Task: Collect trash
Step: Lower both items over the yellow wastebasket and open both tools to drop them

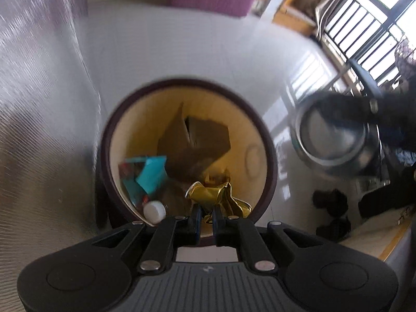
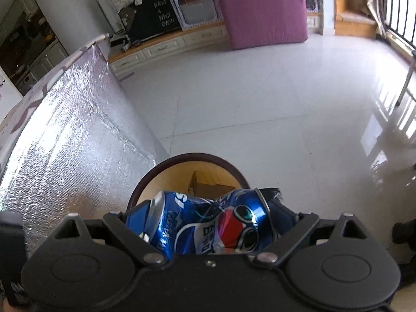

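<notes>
A round bin (image 1: pixel 270 156) with a dark rim and yellow inside stands on the white floor below me. Inside lie brown cardboard (image 1: pixel 197 143), a teal packet (image 1: pixel 150 174) and a white bottle cap (image 1: pixel 154 211). My left gripper (image 1: pixel 206 214) is shut on a crumpled gold wrapper (image 1: pixel 215 197), held over the bin's near side. My right gripper (image 2: pixel 208 218) is shut on a crushed blue Pepsi can (image 2: pixel 208 226), held just above the near rim of the bin (image 2: pixel 156 171). In the left wrist view the can's end (image 1: pixel 335 135) appears blurred at the right.
A silver foil-covered panel (image 2: pixel 67 135) stands close on the left of the bin. A pink mattress (image 2: pixel 262 7) leans at the back beside a low cabinet (image 2: pixel 161 49). Window railings (image 1: pixel 364 31) run along the right. Dark shoes (image 1: pixel 330 200) lie on the floor at right.
</notes>
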Tool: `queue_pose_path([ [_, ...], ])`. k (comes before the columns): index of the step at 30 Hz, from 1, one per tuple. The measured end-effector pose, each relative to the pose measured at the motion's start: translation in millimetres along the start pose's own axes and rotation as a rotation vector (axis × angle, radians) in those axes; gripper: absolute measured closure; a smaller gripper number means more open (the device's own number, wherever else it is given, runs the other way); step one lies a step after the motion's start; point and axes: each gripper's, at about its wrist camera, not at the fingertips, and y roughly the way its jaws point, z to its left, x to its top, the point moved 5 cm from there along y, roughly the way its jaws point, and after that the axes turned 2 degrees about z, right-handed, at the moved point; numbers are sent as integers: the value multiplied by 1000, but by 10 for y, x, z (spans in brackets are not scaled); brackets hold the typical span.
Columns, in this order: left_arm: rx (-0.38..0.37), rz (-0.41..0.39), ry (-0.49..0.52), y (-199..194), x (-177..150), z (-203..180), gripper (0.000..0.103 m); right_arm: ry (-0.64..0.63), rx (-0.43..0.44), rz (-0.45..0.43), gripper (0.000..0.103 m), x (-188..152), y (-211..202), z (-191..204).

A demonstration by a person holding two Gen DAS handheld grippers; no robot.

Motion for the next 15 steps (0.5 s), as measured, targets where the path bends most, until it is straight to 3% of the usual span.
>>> queue_pose_path([
  [8,-10,101,-51,320,7,150,94,-38,9,107,8,15,654,144],
  [10,-27,133,-63,374,5,157,83,-35,5,136,7,-8,816,153],
  [12,-21,143,-78,392,-22,187,50,-25,3,154,1,-27,905,120],
  [15,-20,147,-88,387,-36,212,45,-25,-16,168,0,-51,980,102],
])
